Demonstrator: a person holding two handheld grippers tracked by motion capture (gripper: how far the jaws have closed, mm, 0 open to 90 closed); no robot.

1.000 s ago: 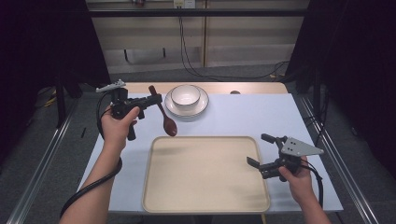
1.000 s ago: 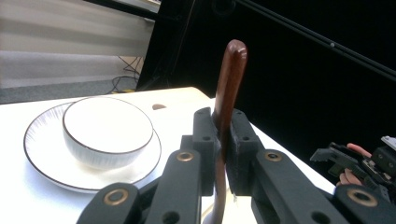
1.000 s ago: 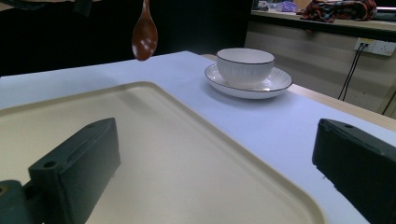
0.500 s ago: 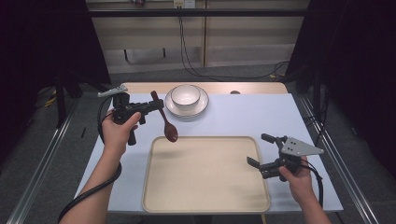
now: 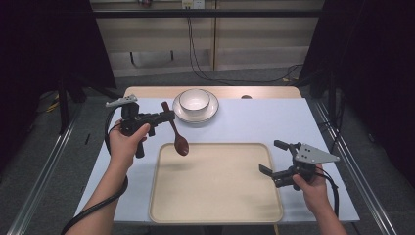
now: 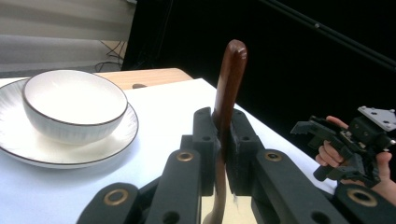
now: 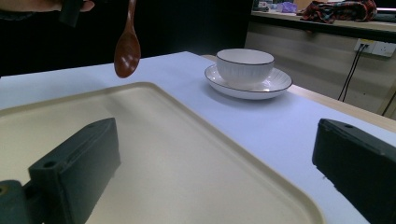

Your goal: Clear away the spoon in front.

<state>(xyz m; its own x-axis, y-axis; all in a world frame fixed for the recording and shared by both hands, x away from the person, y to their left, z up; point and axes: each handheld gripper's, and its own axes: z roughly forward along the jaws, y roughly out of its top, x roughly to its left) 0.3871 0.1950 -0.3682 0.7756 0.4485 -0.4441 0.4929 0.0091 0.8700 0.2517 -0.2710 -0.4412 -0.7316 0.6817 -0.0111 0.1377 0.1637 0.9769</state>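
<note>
1. Gripping a dark brown wooden spoon (image 5: 175, 128) by its handle, the left gripper (image 5: 169, 116) holds it in the air, bowl down over the far-left corner of the beige rectangular tray (image 5: 215, 205).
2. A white ceramic bowl (image 5: 194, 100) sits on its white saucer (image 5: 211, 111), far centre.
3. The right gripper (image 5: 270, 159) hovers wide open and empty over the tray's right edge.

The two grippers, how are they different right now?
The left gripper is shut on a brown wooden spoon; the right gripper is open and holds nothing. The left is raised near the bowl, the spoon hanging above the tray; the right sits low beside the tray's right edge. Both are black and hand-held.
</note>
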